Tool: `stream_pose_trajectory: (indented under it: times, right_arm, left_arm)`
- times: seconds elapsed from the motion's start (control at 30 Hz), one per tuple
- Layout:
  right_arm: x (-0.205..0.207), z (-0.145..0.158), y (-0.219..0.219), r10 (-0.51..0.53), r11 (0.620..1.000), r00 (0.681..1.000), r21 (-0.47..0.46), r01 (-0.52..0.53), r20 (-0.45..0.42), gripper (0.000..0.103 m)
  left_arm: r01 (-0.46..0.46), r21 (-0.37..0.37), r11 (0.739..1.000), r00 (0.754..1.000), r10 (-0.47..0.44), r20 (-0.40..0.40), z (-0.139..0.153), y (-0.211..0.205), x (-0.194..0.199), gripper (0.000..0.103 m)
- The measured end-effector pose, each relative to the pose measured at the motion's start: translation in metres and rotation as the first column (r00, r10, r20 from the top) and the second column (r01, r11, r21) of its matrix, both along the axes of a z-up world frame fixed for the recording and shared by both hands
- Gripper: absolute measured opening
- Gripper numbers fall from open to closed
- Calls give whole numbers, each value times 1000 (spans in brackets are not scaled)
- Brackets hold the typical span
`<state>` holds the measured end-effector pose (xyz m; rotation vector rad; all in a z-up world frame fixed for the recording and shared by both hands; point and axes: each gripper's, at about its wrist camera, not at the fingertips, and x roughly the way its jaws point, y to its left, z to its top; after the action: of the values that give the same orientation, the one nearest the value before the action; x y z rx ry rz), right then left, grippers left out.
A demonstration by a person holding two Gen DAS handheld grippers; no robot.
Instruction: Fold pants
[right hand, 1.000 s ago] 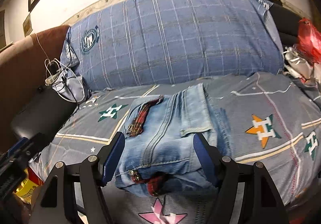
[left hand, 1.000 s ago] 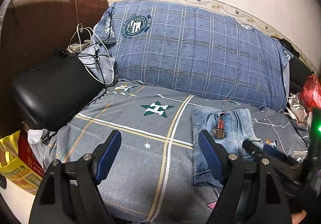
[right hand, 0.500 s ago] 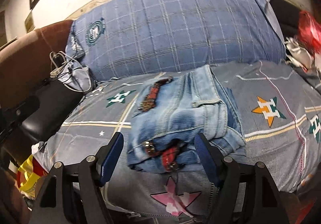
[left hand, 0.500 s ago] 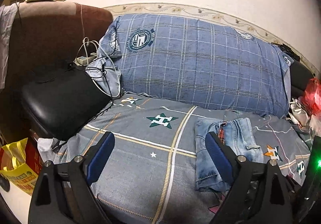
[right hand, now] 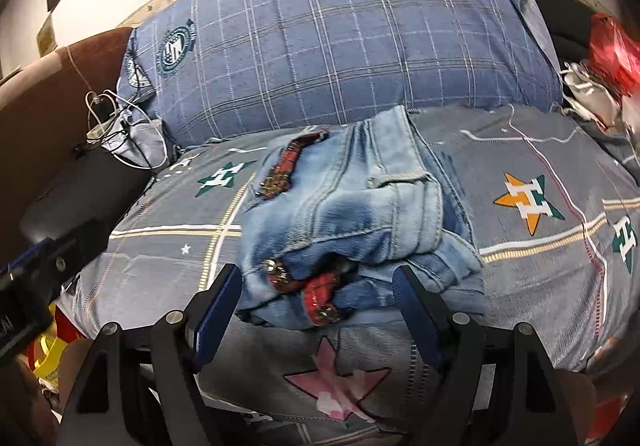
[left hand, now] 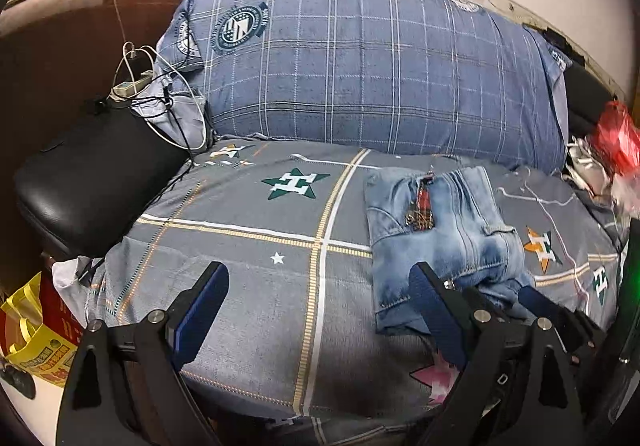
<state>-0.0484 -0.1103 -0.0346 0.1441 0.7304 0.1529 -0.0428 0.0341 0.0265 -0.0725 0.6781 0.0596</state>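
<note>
Both hand-held grippers, left [left hand: 316,310] & right [right hand: 318,310], wide, moved closer to folded pants [right hand: 352,214].

Dim indoor light, heavy fisheye warp, dark corners, slight blur.

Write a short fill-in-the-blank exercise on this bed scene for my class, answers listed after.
1. The folded jeans are made of light blue ____.
2. Both the left tool and the right tool are ____, holding nothing.
3. Behind the jeans lies a large blue ____ pillow.

Answers: denim; open; plaid
</note>
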Motion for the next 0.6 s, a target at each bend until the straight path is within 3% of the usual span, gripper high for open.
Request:
stream_pose_trajectory:
  times: [0.6]
  right_arm:
    - [6, -9, -1, 1, 1000, 999, -11, -1, -34, 82]
  left_arm:
    - [8, 4, 1000, 1000, -8, -24, -6, -1, 6, 91]
